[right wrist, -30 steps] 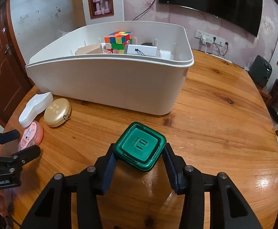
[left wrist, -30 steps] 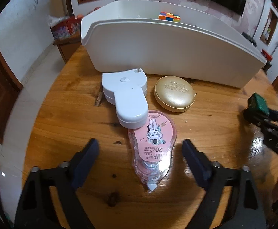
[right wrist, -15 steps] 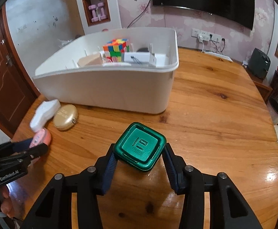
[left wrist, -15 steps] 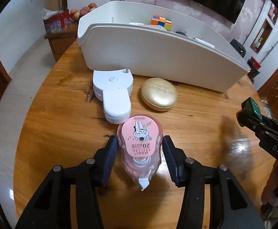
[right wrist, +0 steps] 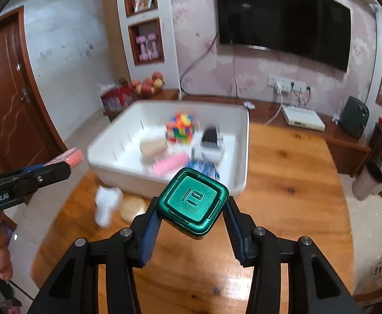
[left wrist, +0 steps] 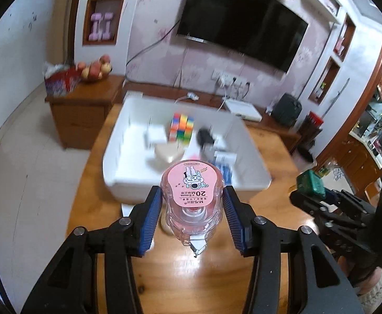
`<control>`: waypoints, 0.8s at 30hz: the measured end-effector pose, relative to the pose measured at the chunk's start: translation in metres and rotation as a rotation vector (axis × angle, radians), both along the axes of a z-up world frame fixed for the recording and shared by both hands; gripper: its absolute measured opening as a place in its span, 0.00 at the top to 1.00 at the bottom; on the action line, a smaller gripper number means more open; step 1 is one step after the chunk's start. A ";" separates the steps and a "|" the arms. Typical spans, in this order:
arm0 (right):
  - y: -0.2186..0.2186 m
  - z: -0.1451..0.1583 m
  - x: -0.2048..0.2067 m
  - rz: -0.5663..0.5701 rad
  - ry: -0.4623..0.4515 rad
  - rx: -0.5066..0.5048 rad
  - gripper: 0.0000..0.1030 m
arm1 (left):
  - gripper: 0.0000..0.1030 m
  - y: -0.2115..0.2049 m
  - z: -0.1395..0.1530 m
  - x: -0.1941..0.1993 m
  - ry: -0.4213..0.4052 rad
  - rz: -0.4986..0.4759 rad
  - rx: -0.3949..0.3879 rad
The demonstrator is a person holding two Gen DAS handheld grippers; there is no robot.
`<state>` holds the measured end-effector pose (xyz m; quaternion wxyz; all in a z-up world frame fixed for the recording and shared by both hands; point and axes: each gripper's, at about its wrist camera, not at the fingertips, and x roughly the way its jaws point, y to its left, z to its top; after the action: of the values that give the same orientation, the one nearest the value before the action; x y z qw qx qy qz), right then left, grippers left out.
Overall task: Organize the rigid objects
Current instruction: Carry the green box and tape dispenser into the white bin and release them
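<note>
Fingers of the left gripper (left wrist: 191, 218) pinch the pink correction tape (left wrist: 192, 204), long axis toward the white bin (left wrist: 128, 157) just ahead and below; the right gripper (right wrist: 192, 216) clamps the green box (right wrist: 193, 205) likewise short of the bin.

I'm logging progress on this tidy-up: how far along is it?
Partly done. The white bin already holds a colourful cube and several other items. In hand: the left hand-held gripper clamps the pink correction tape, and the right hand-held gripper clamps the green tin, both raised before the bin. Left on the table: a white item and a gold case.
</note>
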<state>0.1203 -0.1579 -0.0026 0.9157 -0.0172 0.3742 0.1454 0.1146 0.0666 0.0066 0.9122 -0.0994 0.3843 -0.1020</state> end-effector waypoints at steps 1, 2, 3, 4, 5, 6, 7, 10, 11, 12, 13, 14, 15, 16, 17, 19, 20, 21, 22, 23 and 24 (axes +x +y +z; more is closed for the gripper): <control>-0.001 0.010 0.002 0.003 -0.012 0.012 0.54 | 0.50 0.002 0.009 0.007 -0.004 0.000 0.000; -0.001 0.025 0.005 0.005 -0.030 0.027 0.54 | 0.50 0.003 0.016 0.013 -0.006 -0.001 -0.003; -0.002 0.042 0.008 0.006 -0.049 0.041 0.54 | 0.50 0.005 0.022 0.019 -0.011 -0.002 -0.007; -0.002 0.054 0.011 0.004 -0.063 0.047 0.54 | 0.50 0.007 0.029 0.026 -0.019 0.002 -0.006; -0.002 0.072 0.016 0.000 -0.084 0.057 0.54 | 0.50 0.007 0.034 0.033 -0.024 0.005 -0.003; -0.002 0.083 0.020 -0.001 -0.096 0.063 0.54 | 0.50 0.009 0.039 0.043 -0.025 0.006 -0.006; -0.002 0.094 0.025 -0.002 -0.105 0.066 0.54 | 0.50 0.011 0.041 0.048 -0.023 0.006 -0.011; 0.001 0.118 0.048 -0.009 -0.113 0.065 0.54 | 0.50 0.018 0.041 0.074 0.001 0.014 -0.033; 0.002 0.123 0.060 -0.012 -0.099 0.068 0.54 | 0.50 0.019 0.038 0.080 0.009 0.021 -0.033; 0.003 0.123 0.069 -0.015 -0.085 0.070 0.54 | 0.50 0.020 0.034 0.089 0.021 0.022 -0.029; 0.005 0.122 0.079 -0.016 -0.066 0.073 0.54 | 0.50 0.021 0.028 0.098 0.037 0.023 -0.029; 0.007 0.118 0.094 -0.017 -0.037 0.075 0.54 | 0.50 0.023 0.021 0.106 0.052 0.028 -0.031; 0.009 0.113 0.104 -0.020 -0.017 0.073 0.54 | 0.50 0.024 0.014 0.112 0.067 0.028 -0.033; 0.012 0.107 0.114 -0.023 0.004 0.064 0.54 | 0.50 0.025 0.003 0.119 0.090 0.030 -0.039; 0.017 0.097 0.127 -0.030 0.028 0.048 0.54 | 0.50 0.025 -0.006 0.125 0.109 0.031 -0.039; 0.025 0.078 0.146 -0.040 0.074 0.028 0.54 | 0.50 0.024 -0.025 0.133 0.143 0.033 -0.030; 0.029 0.066 0.157 -0.044 0.102 0.021 0.54 | 0.50 0.024 -0.035 0.137 0.160 0.033 -0.031; 0.031 0.052 0.167 -0.051 0.132 0.019 0.54 | 0.50 0.024 -0.044 0.141 0.178 0.033 -0.034; 0.034 0.040 0.175 -0.056 0.156 0.017 0.54 | 0.50 0.024 -0.056 0.145 0.203 0.032 -0.039; 0.039 0.024 0.186 -0.061 0.186 0.010 0.54 | 0.50 0.025 -0.066 0.148 0.222 0.032 -0.045; 0.041 0.013 0.194 -0.067 0.204 0.004 0.54 | 0.50 0.026 -0.075 0.152 0.240 0.035 -0.046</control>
<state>0.3138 -0.1166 0.0103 0.8772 0.0121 0.4657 0.1162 0.2661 0.0921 -0.0686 0.8587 -0.1386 0.4864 -0.0825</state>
